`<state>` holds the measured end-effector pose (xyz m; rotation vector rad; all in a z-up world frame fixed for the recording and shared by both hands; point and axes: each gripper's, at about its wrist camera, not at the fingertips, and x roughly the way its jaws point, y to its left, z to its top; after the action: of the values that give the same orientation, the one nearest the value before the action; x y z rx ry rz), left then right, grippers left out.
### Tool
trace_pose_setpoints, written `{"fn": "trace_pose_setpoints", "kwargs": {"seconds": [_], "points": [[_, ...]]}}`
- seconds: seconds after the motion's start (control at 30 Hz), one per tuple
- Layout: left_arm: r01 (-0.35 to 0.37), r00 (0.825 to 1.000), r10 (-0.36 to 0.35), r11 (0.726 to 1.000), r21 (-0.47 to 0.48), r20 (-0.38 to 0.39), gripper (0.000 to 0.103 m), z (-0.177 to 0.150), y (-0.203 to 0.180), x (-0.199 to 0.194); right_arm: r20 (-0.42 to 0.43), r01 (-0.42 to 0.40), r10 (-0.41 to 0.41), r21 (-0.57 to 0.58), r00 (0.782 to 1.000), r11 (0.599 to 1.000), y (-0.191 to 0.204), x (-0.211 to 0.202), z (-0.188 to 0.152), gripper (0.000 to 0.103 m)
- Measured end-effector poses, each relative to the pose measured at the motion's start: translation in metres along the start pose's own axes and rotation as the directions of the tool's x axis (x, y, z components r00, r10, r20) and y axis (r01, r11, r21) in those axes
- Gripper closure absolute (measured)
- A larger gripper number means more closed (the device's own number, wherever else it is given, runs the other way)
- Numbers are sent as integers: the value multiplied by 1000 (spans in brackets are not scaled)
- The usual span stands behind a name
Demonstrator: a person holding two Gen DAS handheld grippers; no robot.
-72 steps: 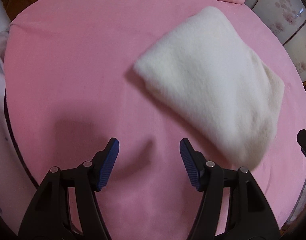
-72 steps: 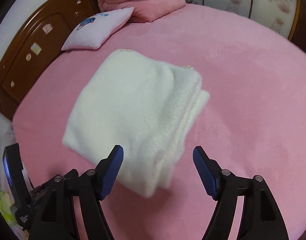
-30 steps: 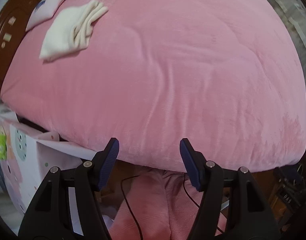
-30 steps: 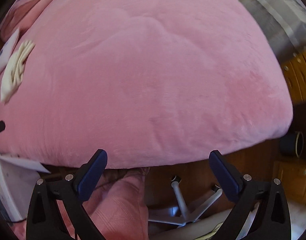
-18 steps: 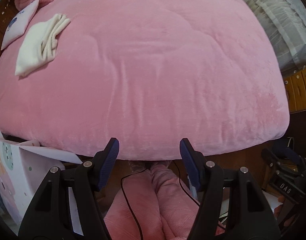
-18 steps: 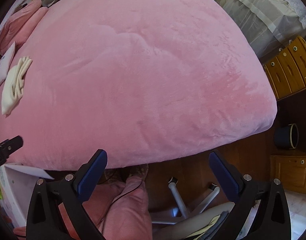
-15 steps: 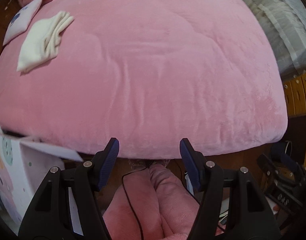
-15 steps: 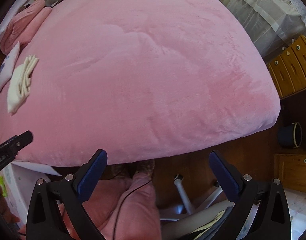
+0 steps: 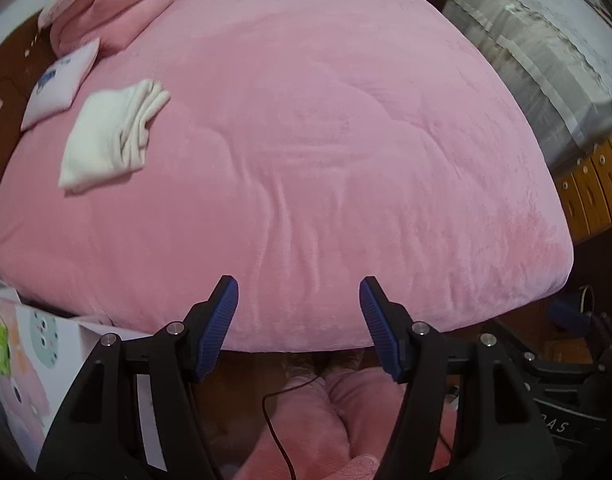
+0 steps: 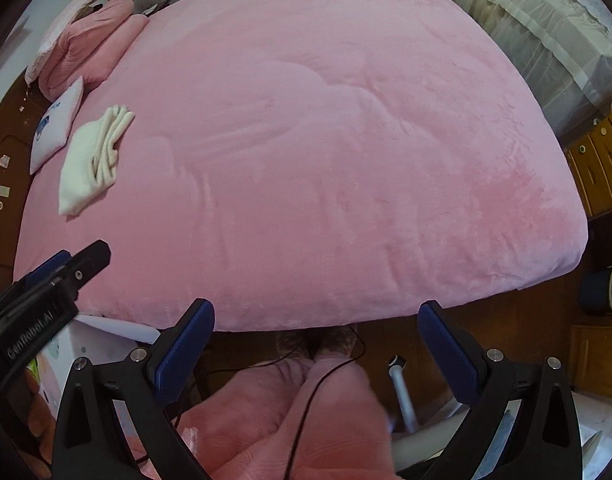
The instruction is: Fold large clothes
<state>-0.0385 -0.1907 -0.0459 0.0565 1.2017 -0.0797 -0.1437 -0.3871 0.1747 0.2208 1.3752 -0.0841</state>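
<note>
A folded white fleece garment (image 9: 110,136) lies at the far left of the pink bed (image 9: 325,140), near the pillows; it also shows in the right wrist view (image 10: 92,158). My left gripper (image 9: 298,312) is open and empty, held back over the bed's near edge. My right gripper (image 10: 315,330) is wide open and empty, also off the near edge. The left gripper's body (image 10: 46,300) shows at the left of the right wrist view.
A small printed pillow (image 9: 60,84) and a rolled pink quilt (image 9: 106,12) lie beyond the garment by the wooden headboard (image 10: 2,152). A drawer chest (image 10: 601,160) and a dark pot (image 10: 601,290) stand right. My pink-clad legs (image 10: 290,420) and a cable are below.
Both grippers have pulled far back from the folded garment to the bed's near edge. The garment lies still. Both views have swung a little, and the garment looks nearer.
</note>
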Motion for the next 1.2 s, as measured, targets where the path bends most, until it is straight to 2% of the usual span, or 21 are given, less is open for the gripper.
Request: {"fn": "trace_pose_setpoints", "kwargs": {"seconds": [0.1, 0.23, 0.33, 0.5, 0.57, 0.6, 0.63, 0.73, 0.87, 0.93, 1.0, 1.2], "points": [[7, 1000, -7, 1000, 28, -8, 43, -3, -1, -7, 6, 3, -3, -32, 1000, 999, 18, -5, -5, 1], [-25, 1000, 26, 999, -26, 18, 43, 4, -1, -17, 41, -12, 15, -68, 999, 998, 23, -13, 0, 1], [-10, 999, 13, 997, -78, 36, 43, 8, -6, -26, 60, -22, 30, -120, 998, 993, 28, -25, 6, 1], [-41, 993, 50, 995, -86, 104, 42, 12, -19, -51, 123, -5, 27, -176, 992, 984, 33, -50, 16, 1], [-55, 987, 67, 995, -83, 144, 32, 12, -25, -62, 135, -25, 51, -189, 990, 982, 37, -59, 19, 1], [-52, 986, 65, 995, -86, 156, 23, 12, -26, -66, 146, -22, 52, -198, 988, 980, 38, -63, 20, 1], [-46, 984, 61, 995, -87, 166, 20, 11, -27, -69, 161, -16, 50, -205, 986, 979, 39, -67, 20, 1], [-55, 983, 71, 994, -95, 171, 20, 11, -31, -75, 188, -19, 58, -203, 981, 979, 38, -79, 20, 1], [-30, 986, 51, 991, -132, 159, 17, 4, -28, -76, 217, -14, 59, -203, 974, 979, 36, -91, 10, 1], [-20, 988, 39, 991, -133, 147, 6, 1, -29, -74, 214, -24, 72, -221, 974, 975, 36, -94, -1, 1], [-23, 989, 42, 991, -134, 141, 1, -2, -30, -73, 216, -32, 80, -217, 973, 976, 34, -98, -10, 0], [-19, 989, 37, 992, -126, 144, 1, -9, -36, -71, 230, -5, 43, -163, 972, 987, 10, -106, -16, 0]]}}
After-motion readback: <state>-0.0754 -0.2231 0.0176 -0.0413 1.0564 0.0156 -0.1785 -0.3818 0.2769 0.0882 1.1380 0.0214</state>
